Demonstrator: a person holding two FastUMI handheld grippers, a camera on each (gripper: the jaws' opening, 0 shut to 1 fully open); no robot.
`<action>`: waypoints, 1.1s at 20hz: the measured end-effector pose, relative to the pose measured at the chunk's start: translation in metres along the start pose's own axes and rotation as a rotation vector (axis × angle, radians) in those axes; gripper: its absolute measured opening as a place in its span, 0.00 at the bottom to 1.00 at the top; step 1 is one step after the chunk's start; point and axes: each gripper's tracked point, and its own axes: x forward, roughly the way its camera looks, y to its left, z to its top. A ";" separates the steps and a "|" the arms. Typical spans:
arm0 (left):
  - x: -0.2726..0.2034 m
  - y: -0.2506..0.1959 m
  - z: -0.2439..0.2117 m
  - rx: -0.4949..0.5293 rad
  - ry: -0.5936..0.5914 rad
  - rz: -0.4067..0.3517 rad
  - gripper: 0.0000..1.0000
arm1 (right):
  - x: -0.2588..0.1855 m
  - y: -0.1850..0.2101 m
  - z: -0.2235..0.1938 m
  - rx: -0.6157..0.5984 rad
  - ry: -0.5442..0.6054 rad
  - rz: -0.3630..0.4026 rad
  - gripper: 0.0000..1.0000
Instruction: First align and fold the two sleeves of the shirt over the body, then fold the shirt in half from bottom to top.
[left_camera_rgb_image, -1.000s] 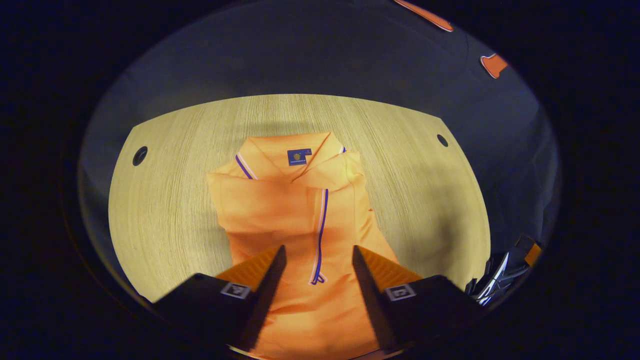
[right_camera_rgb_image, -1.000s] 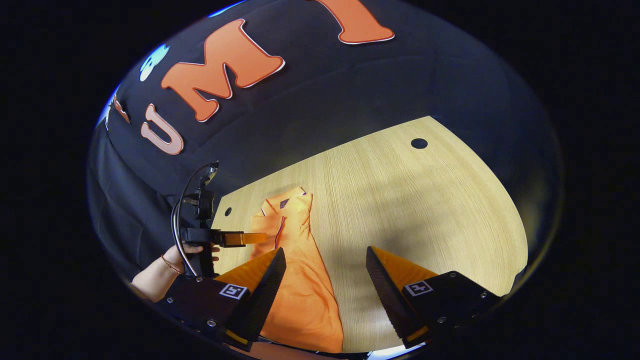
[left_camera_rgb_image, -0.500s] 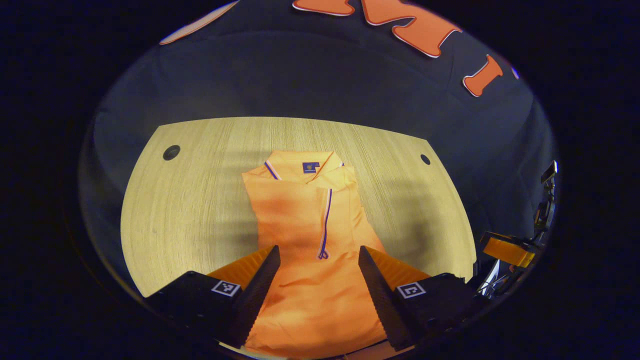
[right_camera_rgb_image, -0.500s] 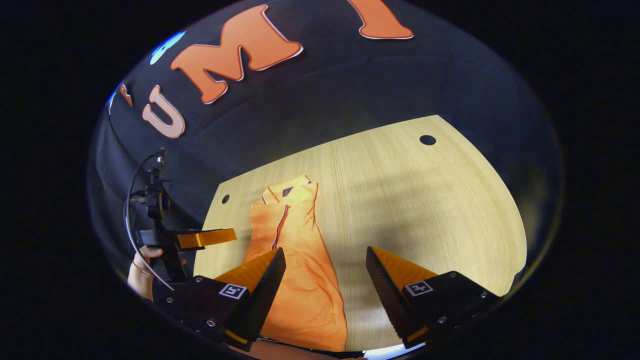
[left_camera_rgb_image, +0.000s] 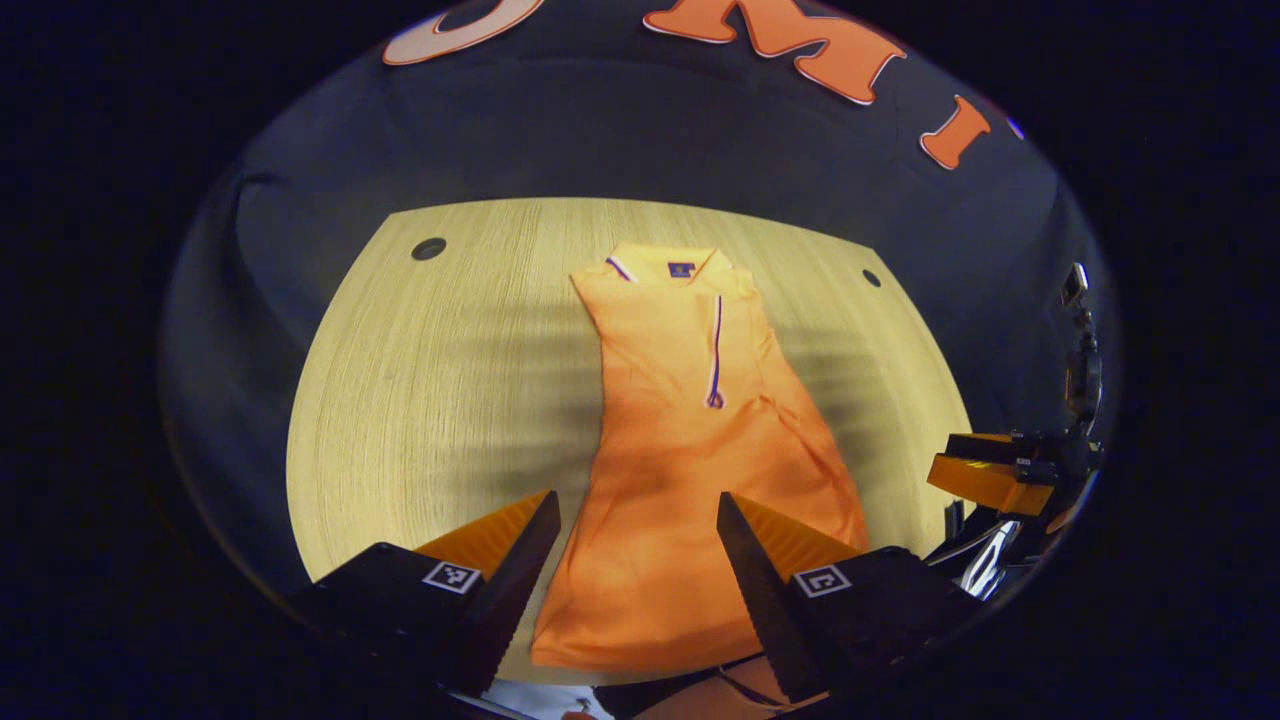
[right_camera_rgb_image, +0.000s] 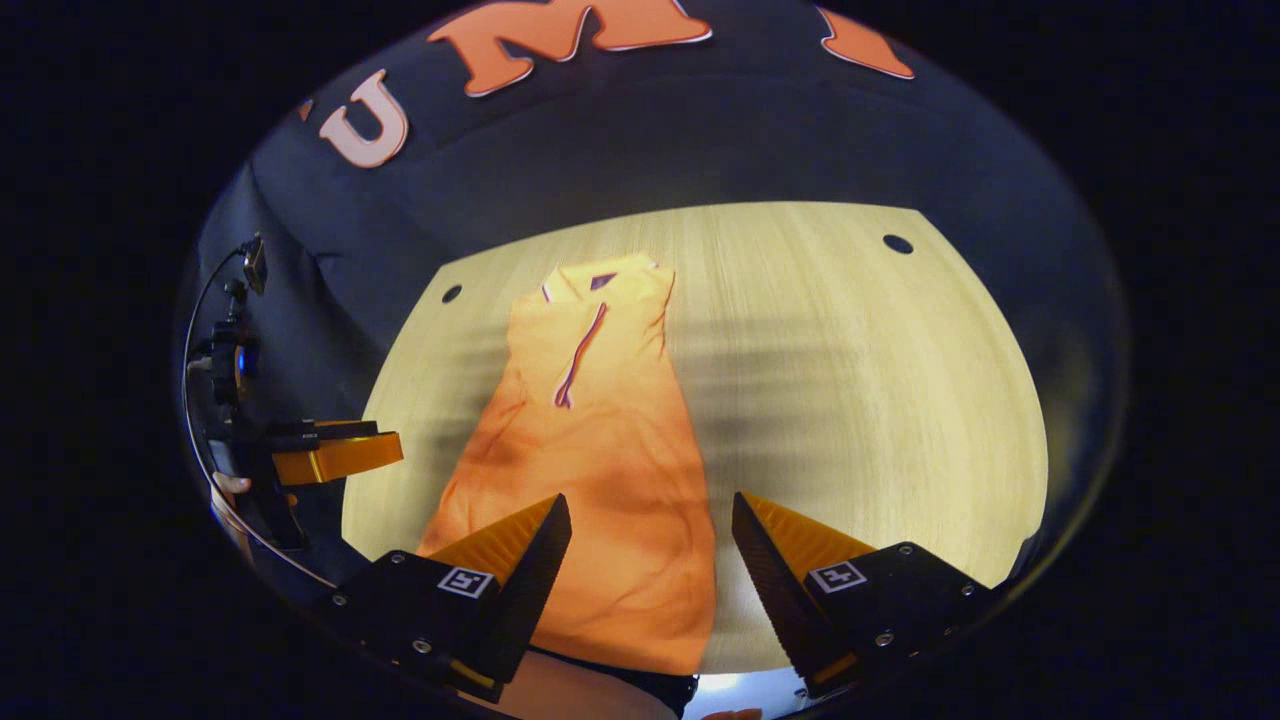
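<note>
An orange polo shirt (left_camera_rgb_image: 700, 440) lies flat on the wooden table (left_camera_rgb_image: 430, 400), collar at the far end, hem at the near edge, both sleeves folded in over the body. A purple placket stripe (left_camera_rgb_image: 715, 350) runs down its chest. My left gripper (left_camera_rgb_image: 638, 510) hangs open above the hem, holding nothing. In the right gripper view the same shirt (right_camera_rgb_image: 590, 470) stretches away from me, and my right gripper (right_camera_rgb_image: 650, 515) stands open over its lower right edge. The other gripper (right_camera_rgb_image: 320, 455) appears at the far left there, off the table's side, held by a hand.
Round holes sit in the tabletop's far corners (left_camera_rgb_image: 428, 248) (right_camera_rgb_image: 897, 243). Bare wood (right_camera_rgb_image: 860, 400) stretches to the right of the shirt. The right gripper (left_camera_rgb_image: 1010, 470) shows at the right edge of the left gripper view, beyond the table's side. Black cloth walls stand behind.
Both grippers have pulled back toward the near edge and risen; the whole shirt down to its hem now shows. The shirt has not moved. Both stay open.
</note>
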 end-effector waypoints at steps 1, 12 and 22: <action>0.000 0.003 -0.019 -0.005 0.034 0.004 0.98 | 0.005 0.003 -0.018 -0.009 0.034 -0.008 0.99; 0.017 0.031 -0.164 -0.085 0.237 0.115 0.98 | 0.067 0.041 -0.105 -0.058 0.333 -0.107 0.99; 0.037 0.032 -0.215 -0.009 0.337 0.168 0.98 | 0.075 0.012 -0.154 -0.110 0.445 -0.190 0.99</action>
